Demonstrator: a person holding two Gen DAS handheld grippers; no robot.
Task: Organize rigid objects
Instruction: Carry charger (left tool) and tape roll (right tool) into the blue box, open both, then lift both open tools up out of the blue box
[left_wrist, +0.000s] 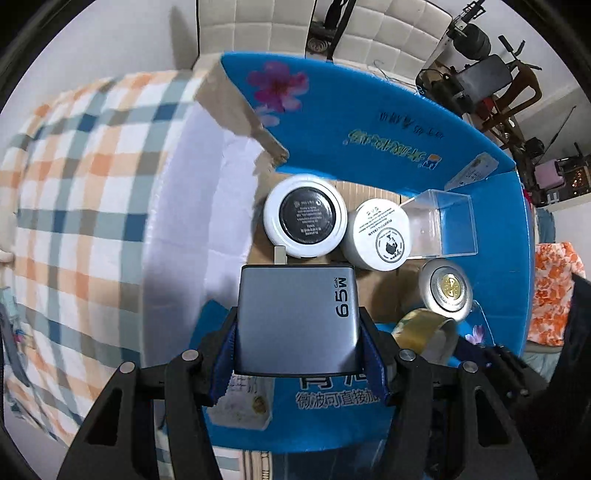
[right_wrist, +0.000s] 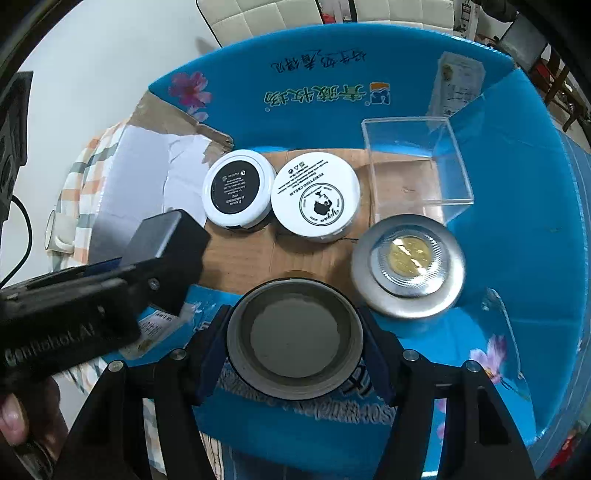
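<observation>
My left gripper (left_wrist: 297, 339) is shut on a grey power adapter (left_wrist: 295, 317), held over the near left part of a blue cardboard box (left_wrist: 369, 122). My right gripper (right_wrist: 295, 347) is shut on a round grey tin (right_wrist: 293, 334), above the box's near edge. On the box floor stand a white jar with a black disc (right_wrist: 238, 188), a white cream jar (right_wrist: 316, 195), a clear plastic case (right_wrist: 413, 162) and a silver round case with a gold coin (right_wrist: 408, 266). The left gripper with the adapter (right_wrist: 162, 236) also shows in the right wrist view.
The blue box (right_wrist: 517, 221) has tall walls on the far and right sides and a torn cardboard flap (left_wrist: 236, 103) at the left. A checked blanket (left_wrist: 74, 203) lies left of it. A person's hand (right_wrist: 14, 413) holds the left tool. Chairs and gear (left_wrist: 480, 74) stand beyond.
</observation>
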